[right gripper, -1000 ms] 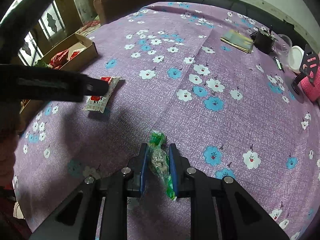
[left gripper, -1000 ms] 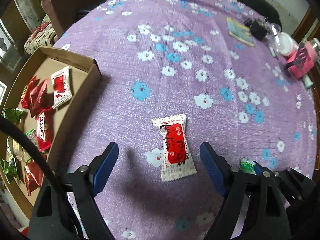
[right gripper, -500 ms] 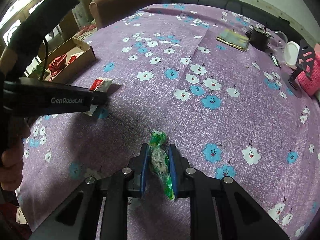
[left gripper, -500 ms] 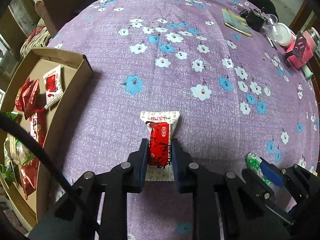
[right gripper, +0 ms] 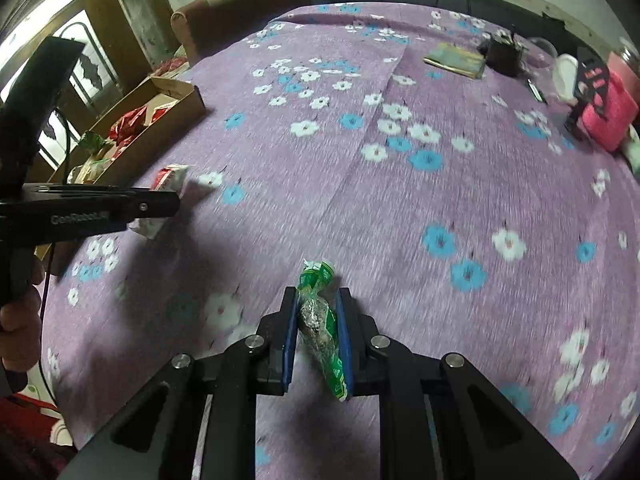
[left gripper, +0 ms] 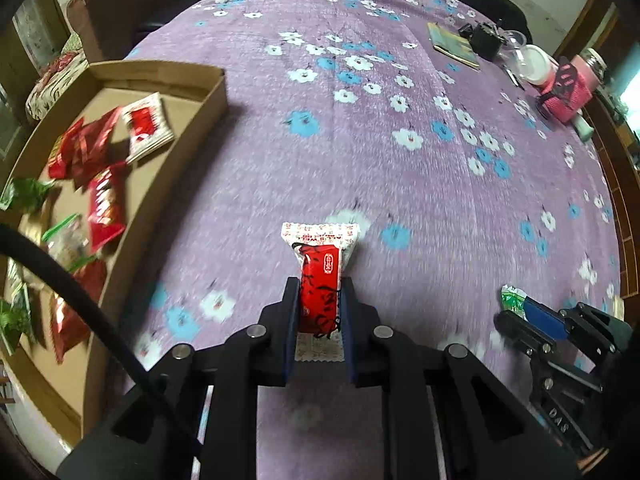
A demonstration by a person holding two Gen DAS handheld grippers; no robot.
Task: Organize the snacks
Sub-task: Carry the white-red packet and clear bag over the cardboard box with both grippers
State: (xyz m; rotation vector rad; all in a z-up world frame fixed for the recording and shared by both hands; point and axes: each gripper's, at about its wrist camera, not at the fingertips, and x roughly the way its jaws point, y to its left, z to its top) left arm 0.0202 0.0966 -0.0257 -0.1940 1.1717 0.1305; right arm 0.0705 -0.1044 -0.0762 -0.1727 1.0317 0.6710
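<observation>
A purple floral cloth (left gripper: pixel 400 184) is spread under a snack-filled cardboard box (left gripper: pixel 188 136). A red packet (left gripper: pixel 320 280) is clamped by the left gripper (left gripper: pixel 319 300) beside the box; a green packet (right gripper: pixel 318 320) is pinched by the right gripper (right gripper: pixel 317 312).

Two claws, each gripping one snack: a red-and-white packet (left gripper: pixel 320 276) and a green packet (right gripper: pixel 320 320).

Both wrist views look forward, low over purple floral cloth (left gripper: pixel 400 184); share cardboard box (right gripper: pixel 176 110).
</observation>
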